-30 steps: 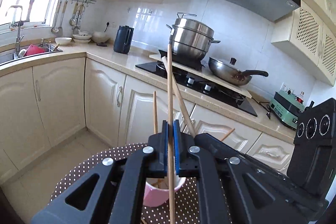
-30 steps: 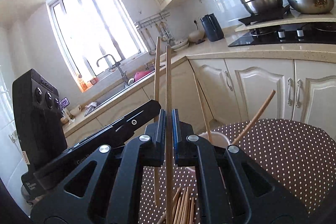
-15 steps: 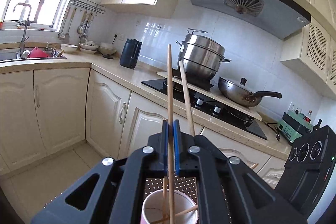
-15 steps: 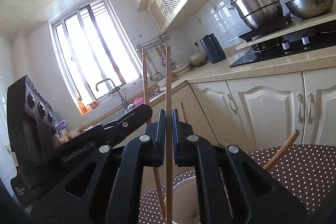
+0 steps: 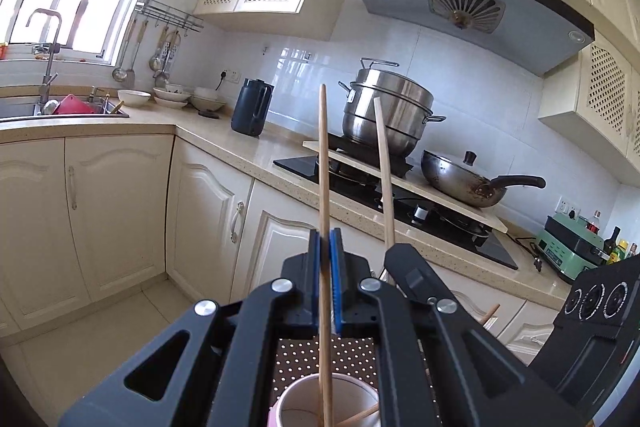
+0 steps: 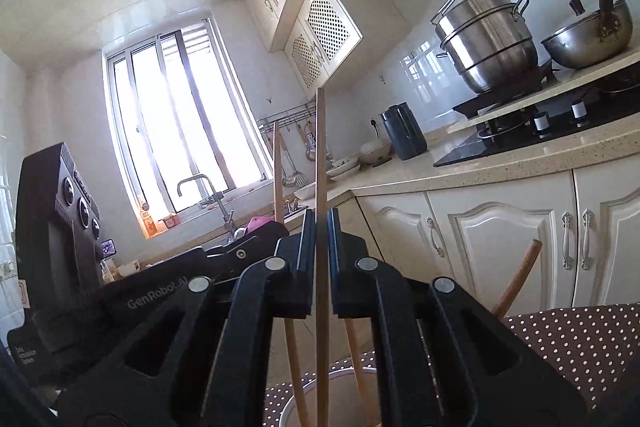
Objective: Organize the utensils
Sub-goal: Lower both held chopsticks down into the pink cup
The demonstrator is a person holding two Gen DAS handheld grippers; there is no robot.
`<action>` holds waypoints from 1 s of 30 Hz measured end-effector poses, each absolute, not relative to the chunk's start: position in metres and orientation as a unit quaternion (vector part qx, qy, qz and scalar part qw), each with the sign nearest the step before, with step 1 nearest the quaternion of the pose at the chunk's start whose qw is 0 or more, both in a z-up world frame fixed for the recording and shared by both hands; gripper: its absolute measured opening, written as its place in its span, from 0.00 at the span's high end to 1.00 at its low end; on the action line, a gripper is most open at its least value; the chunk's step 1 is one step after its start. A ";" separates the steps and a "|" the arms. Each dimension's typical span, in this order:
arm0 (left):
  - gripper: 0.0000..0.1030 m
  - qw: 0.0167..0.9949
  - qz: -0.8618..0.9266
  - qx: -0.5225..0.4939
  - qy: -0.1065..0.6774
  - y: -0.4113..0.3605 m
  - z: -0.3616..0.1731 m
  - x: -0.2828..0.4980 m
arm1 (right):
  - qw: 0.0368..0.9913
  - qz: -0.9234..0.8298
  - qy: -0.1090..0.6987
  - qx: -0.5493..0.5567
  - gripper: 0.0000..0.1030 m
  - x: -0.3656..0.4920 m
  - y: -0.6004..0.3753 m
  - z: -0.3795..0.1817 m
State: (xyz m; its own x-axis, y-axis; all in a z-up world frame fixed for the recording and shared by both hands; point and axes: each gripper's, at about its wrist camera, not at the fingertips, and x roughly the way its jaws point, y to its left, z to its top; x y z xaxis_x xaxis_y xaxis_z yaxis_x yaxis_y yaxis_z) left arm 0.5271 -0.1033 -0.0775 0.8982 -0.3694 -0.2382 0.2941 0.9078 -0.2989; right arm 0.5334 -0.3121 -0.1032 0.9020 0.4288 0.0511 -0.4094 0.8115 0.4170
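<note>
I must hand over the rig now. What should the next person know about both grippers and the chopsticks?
Left gripper: shut on one chopstick, upright, its lower end inside the pink cup.
Right gripper: shut on another chopstick, upright over the same cup.
Done: some chopsticks already stand in the cup on the dotted tablecloth.
Left: release both held sticks into the cup. Whether more remain on the table is not visible.

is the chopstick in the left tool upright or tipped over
Upright: the chopstick stands nearly vertical, its lower end dipping inside the cup.
</note>
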 end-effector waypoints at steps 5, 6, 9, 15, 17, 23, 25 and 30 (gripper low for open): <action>0.95 0.965 -0.168 -0.133 0.148 -0.101 -0.080 0.529 | 0.954 0.220 0.014 0.204 0.94 0.533 -0.310 -0.106; 0.95 0.966 -0.169 -0.131 0.148 -0.101 -0.081 0.529 | 0.954 0.222 0.013 0.201 0.94 0.533 -0.309 -0.106; 0.95 0.966 -0.169 -0.131 0.149 -0.102 -0.083 0.528 | 0.955 0.223 0.009 0.195 0.94 0.532 -0.308 -0.109; 0.95 0.965 -0.168 -0.129 0.153 -0.103 -0.087 0.529 | 0.956 0.221 0.001 0.194 0.94 0.533 -0.312 -0.108; 0.95 0.965 -0.166 -0.131 0.152 -0.102 -0.086 0.529 | 0.956 0.222 0.000 0.191 0.94 0.533 -0.310 -0.109; 0.95 0.966 -0.165 -0.122 0.155 -0.103 -0.089 0.528 | 0.957 0.223 0.007 0.185 0.94 0.532 -0.308 -0.118; 0.95 0.967 -0.165 -0.119 0.157 -0.103 -0.090 0.527 | 0.956 0.227 0.010 0.187 0.94 0.531 -0.309 -0.118; 0.95 0.966 -0.164 -0.118 0.161 -0.102 -0.094 0.526 | 0.956 0.228 0.009 0.182 0.94 0.522 -0.313 -0.117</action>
State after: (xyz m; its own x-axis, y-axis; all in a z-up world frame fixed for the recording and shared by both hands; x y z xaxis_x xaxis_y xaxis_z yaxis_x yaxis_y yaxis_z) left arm 0.5258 -0.1025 -0.0945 0.8944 -0.3543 -0.2729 0.2782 0.9186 -0.2807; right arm 0.5215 -0.3134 -0.1166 0.8957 0.4397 0.0660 -0.4332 0.8294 0.3529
